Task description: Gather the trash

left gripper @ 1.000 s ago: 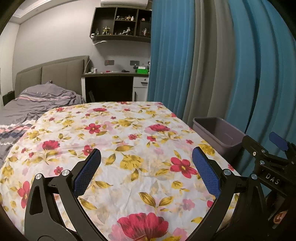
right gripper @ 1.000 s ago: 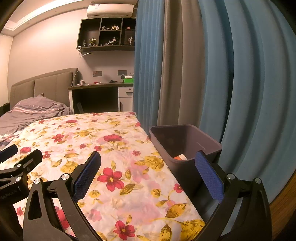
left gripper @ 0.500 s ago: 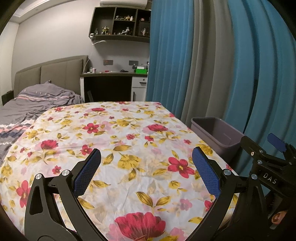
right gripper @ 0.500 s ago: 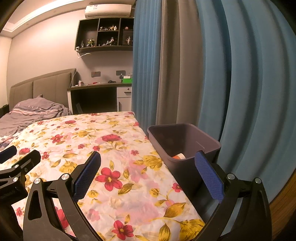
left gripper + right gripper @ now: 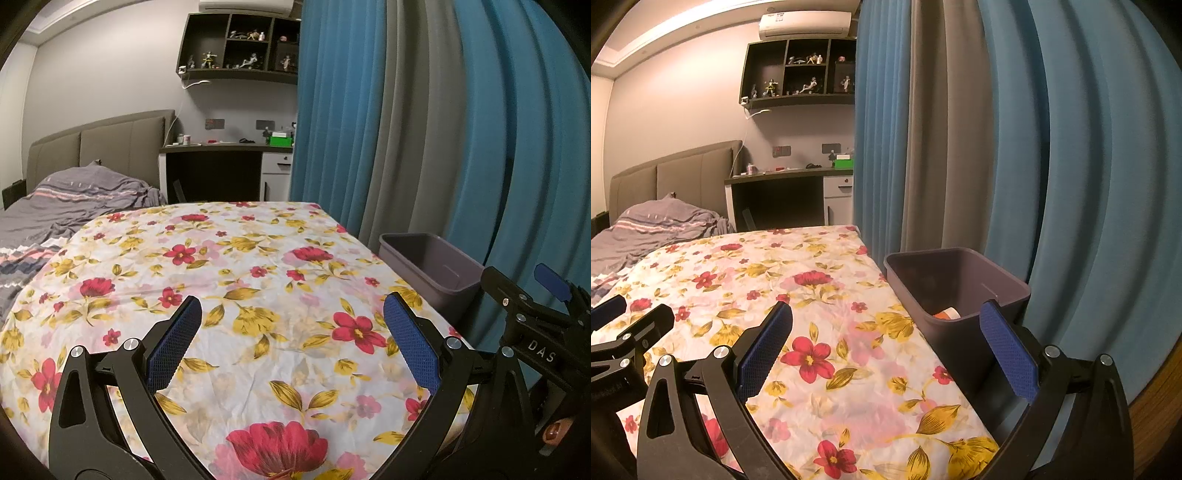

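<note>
A grey-purple plastic bin [image 5: 964, 275] stands at the right edge of the flowered tablecloth [image 5: 820, 291], against the curtains; it also shows in the left wrist view [image 5: 432, 266]. An orange and white piece of trash [image 5: 946, 314] lies at its bottom. My left gripper [image 5: 291, 332] is open and empty above the cloth. My right gripper [image 5: 886, 339] is open and empty, its right finger just in front of the bin. The right gripper's body shows at the right of the left wrist view [image 5: 535, 317].
Blue and grey curtains [image 5: 1015, 147] hang close behind the bin. A bed with a grey blanket [image 5: 74, 199] lies to the left. A desk [image 5: 221, 162] and a wall shelf [image 5: 240, 48] stand at the far wall.
Both views have shifted slightly, the scene sitting a little lower and nearer. Both grippers stay open and empty.
</note>
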Demonstrator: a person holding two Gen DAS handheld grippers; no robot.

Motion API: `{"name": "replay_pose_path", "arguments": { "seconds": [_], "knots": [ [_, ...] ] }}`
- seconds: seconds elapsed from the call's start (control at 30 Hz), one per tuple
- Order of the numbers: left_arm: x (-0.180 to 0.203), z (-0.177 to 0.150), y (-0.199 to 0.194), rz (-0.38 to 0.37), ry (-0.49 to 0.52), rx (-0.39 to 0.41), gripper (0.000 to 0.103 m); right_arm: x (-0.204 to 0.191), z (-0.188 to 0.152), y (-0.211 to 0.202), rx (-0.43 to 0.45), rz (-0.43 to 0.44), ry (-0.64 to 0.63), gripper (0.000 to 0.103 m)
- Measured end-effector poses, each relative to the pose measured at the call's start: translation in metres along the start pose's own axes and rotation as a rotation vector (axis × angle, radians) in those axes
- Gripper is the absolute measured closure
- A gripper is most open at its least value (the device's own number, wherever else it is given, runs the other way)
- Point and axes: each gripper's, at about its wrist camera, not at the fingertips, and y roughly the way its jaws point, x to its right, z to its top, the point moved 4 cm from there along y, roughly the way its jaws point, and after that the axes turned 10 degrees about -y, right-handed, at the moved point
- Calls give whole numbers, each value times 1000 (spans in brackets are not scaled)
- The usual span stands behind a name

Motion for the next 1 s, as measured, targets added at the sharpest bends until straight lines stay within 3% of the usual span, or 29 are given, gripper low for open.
{"name": "replay_pose_path", "arguments": {
  "seconds": [1.0],
  "knots": [
    [1,0,0,-5,-3,-2,6,3,1,-1,3,-2,8,6]
  ]
}}
